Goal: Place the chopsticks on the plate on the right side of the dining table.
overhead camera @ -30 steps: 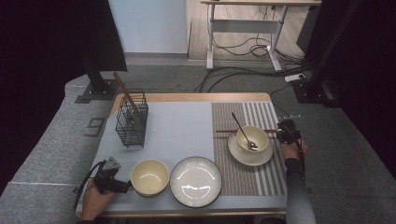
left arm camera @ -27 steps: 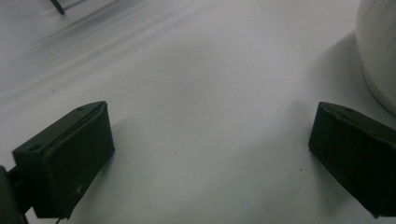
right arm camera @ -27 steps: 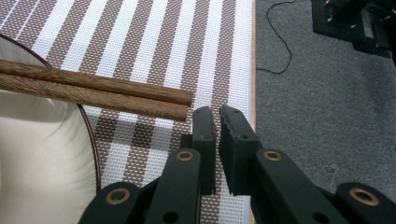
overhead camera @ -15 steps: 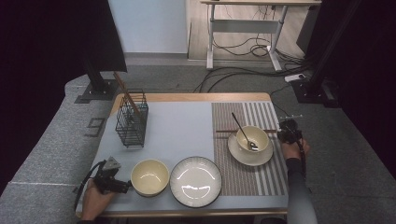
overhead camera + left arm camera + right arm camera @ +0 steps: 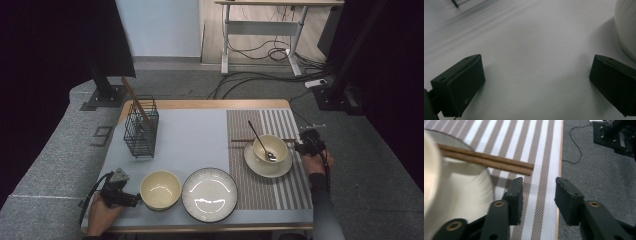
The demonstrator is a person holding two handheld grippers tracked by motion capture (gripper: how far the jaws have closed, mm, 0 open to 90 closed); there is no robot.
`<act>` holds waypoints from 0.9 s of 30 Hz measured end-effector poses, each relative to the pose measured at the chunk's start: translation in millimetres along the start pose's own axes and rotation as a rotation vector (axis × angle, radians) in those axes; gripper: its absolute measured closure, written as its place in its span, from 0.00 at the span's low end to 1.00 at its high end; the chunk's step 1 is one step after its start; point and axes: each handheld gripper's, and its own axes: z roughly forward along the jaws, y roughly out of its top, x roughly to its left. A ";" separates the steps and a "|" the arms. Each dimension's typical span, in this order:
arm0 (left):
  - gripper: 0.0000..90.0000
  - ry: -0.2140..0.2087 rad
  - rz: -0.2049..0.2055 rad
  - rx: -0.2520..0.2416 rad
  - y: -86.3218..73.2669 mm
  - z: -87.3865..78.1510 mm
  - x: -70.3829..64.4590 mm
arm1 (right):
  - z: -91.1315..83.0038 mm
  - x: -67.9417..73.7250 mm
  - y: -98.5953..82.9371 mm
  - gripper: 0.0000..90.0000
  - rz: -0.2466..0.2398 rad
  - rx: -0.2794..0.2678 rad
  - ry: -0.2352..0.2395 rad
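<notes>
A pair of brown chopsticks (image 5: pixel 486 159) lies across the striped mat (image 5: pixel 290 125), its ends resting on the saucer rim (image 5: pixel 471 185) behind the small bowl (image 5: pixel 270 148), which holds a spoon (image 5: pixel 260 141). My right gripper (image 5: pixel 537 192) hovers open just short of the chopstick tips, nothing between its jaws; in the high view it is the right gripper (image 5: pixel 302 146) at the table's right edge. My left gripper (image 5: pixel 536 82) is open low over the pale mat beside the cream bowl (image 5: pixel 160 189), whose side (image 5: pixel 627 25) shows at the right. In the high view the left gripper (image 5: pixel 131 199) points at that bowl.
A dark-rimmed plate (image 5: pixel 209 194) sits at the front centre. A black wire basket (image 5: pixel 140 127) with a stick in it stands at the back left. The wooden table edge (image 5: pixel 560 147) runs just right of the right gripper, with grey floor and cables beyond.
The right gripper has shifted slightly at the table's right edge near the chopstick tips. The left gripper has stayed put.
</notes>
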 end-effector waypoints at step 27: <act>0.00 0.000 0.000 0.000 0.0 -0.1 0.0 | -81.7 20.4 -22.7 0.25 -0.120 -0.073 0.072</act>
